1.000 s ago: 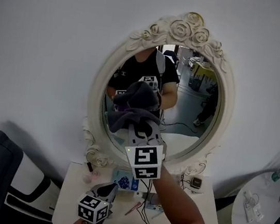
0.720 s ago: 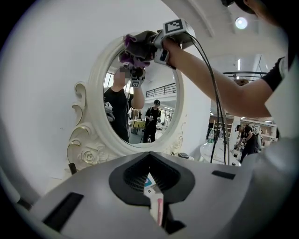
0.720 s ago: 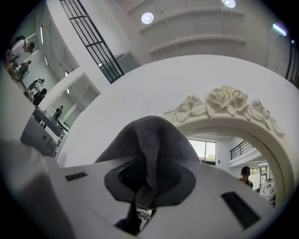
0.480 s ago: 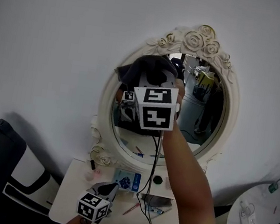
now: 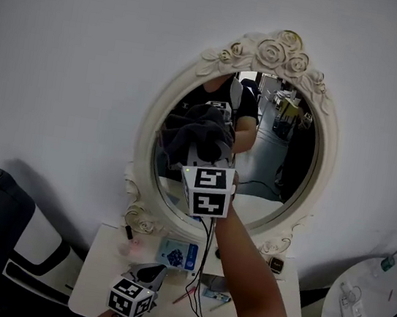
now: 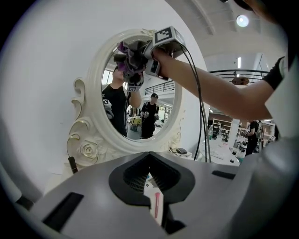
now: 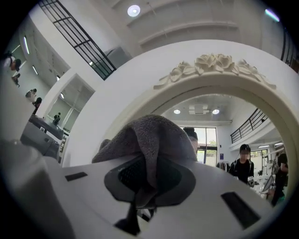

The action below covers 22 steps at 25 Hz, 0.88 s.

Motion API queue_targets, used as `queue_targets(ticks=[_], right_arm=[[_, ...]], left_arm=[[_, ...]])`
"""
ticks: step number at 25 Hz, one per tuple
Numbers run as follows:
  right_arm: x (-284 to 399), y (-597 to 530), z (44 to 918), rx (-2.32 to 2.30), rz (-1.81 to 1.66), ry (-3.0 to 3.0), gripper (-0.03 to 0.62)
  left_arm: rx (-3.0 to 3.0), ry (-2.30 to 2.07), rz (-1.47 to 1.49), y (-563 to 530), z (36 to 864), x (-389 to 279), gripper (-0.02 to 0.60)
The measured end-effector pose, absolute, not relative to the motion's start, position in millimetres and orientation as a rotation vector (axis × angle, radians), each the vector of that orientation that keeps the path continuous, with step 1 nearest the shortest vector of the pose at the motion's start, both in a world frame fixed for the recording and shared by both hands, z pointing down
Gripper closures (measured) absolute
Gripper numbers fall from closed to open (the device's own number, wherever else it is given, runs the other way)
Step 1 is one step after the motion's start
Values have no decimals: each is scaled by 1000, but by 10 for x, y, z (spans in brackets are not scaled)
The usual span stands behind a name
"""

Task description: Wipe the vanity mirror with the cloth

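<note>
R claw [image 5: 205, 150] is clamped tight on the cloth [image 7: 148, 140], which is pressed on the mirror [image 5: 277, 155] glass, left-centre part. L claw [image 6: 153, 198] is closed to a slit, empty, low over the surface [image 5: 103, 269]. For a good wipe: cloth flat w/ even pressure, overlapping strokes up to the frame, no plastic on glass.

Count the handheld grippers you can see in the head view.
2. The right gripper is up at the vanity mirror, shut on the cloth; the left gripper hangs low over the table, holding nothing. None seems hidden.
</note>
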State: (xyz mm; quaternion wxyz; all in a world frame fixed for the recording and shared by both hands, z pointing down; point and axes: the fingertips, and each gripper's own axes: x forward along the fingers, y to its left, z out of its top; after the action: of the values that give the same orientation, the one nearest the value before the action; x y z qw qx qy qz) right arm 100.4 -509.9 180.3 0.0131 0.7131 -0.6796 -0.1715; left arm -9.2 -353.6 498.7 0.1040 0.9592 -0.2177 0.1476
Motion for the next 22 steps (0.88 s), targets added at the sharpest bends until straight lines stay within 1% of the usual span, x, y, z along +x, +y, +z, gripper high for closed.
queue_targets(ticks=[4, 10, 12, 14, 17, 22], right_arm=[[1012, -5126, 2665, 2160, -326, -2155, 551], [1087, -5142, 4659, 2057, 104, -2006, 551], [1167, -5100, 5147, 2059, 214, -1931, 551], [1277, -5013, 5346, 2092, 268, -1886, 553], [1381, -4820, 5324, 2112, 326, -1913, 553], [1273, -3939, 5228, 2246, 443, -2129, 553]], left_arm=[[2820, -658, 447, -3547, 5010, -135, 581], [2831, -646, 503, -3514, 5067, -106, 583], [2842, -625, 528, -3472, 5077, -61, 583], [2850, -604, 544, -3427, 5080, -25, 581], [2848, -589, 549, -3426, 5100, 18, 583], [2828, -596, 516, -3525, 5117, 66, 583]])
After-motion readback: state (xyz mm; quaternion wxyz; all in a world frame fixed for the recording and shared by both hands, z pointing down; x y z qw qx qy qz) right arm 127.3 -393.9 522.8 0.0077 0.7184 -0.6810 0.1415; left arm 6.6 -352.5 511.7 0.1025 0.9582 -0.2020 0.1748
